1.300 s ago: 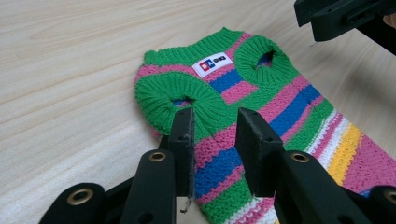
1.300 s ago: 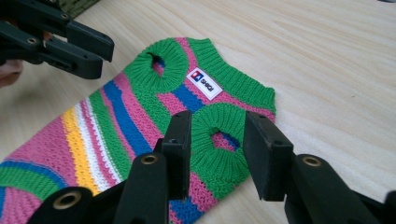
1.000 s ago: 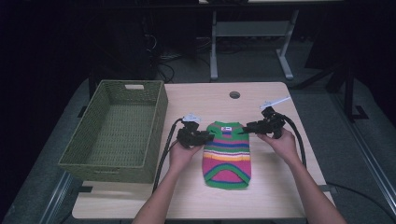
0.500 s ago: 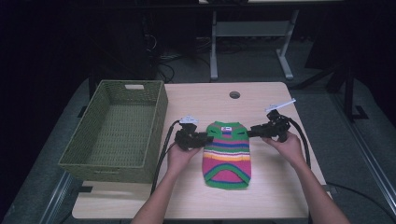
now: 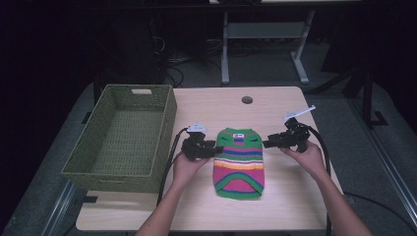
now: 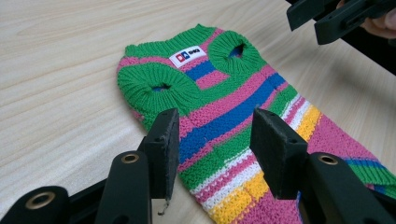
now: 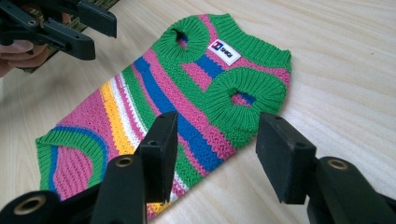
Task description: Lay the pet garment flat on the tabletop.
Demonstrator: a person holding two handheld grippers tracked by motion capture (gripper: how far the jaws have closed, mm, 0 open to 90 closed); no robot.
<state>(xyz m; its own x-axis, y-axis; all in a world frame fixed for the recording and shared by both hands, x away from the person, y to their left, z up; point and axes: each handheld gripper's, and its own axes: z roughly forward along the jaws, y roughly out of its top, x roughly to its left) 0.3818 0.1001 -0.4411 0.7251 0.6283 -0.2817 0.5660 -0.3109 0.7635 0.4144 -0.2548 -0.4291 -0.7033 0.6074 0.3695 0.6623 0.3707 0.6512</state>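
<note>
A small knitted sweater (image 5: pixel 239 162) with green, pink, blue, yellow and white stripes lies flat on the table, neck away from the person. My left gripper (image 5: pixel 216 147) sits low at its left shoulder edge, and my right gripper (image 5: pixel 265 144) at its right shoulder edge. In the left gripper view the left gripper (image 6: pixel 215 140) is open, with the sweater (image 6: pixel 224 116) lying under the gap and the pads off it. The right gripper (image 7: pixel 217 144) is also open over the sweater's (image 7: pixel 187 93) edge. Both pairs of jaws have just been opening.
A green woven basket (image 5: pixel 114 174) stands on the left of the wooden table (image 5: pixel 211 108), close to the left hand. A round cable hole (image 5: pixel 247 100) is at the table's far side. Cables trail from both grippers toward the person.
Both pairs of jaws stand a little wider than before. The hands have hardly shifted, and the sweater lies where it was.
</note>
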